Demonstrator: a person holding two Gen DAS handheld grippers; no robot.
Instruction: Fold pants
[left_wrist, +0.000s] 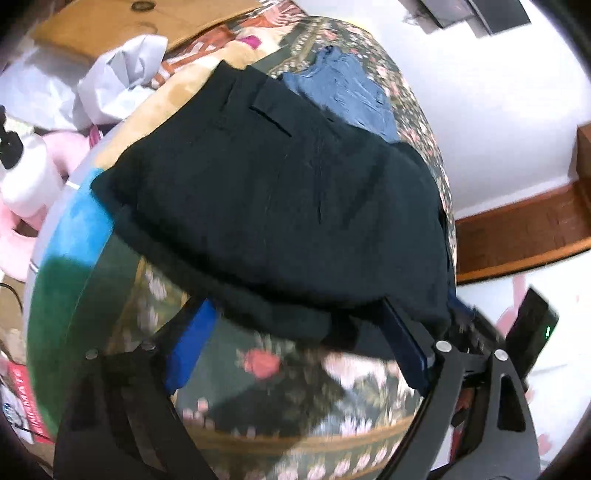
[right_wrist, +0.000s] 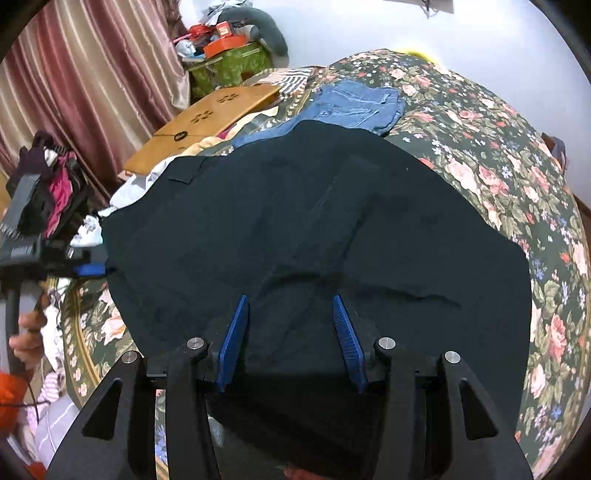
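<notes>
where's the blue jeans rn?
In both wrist views the blue jeans lie on the floral bedspread at the far edge of the black pants, right of the wooden board.

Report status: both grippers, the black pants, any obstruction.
Left gripper open at near hem, nothing gripped. Right gripper open over black pants, spread on floral bedspread. Folded jeans lie beyond, partly under.

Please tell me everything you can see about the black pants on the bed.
The black pants look like smooth woven cloth and lie spread, mostly flat, on the flowered bedcover, with a few shallow wrinkles. A pocket flap shows near their far left corner. Their far edge overlaps blue jeans. The right gripper stands open over the near edge; the left gripper, also open, straddles another edge.
</notes>
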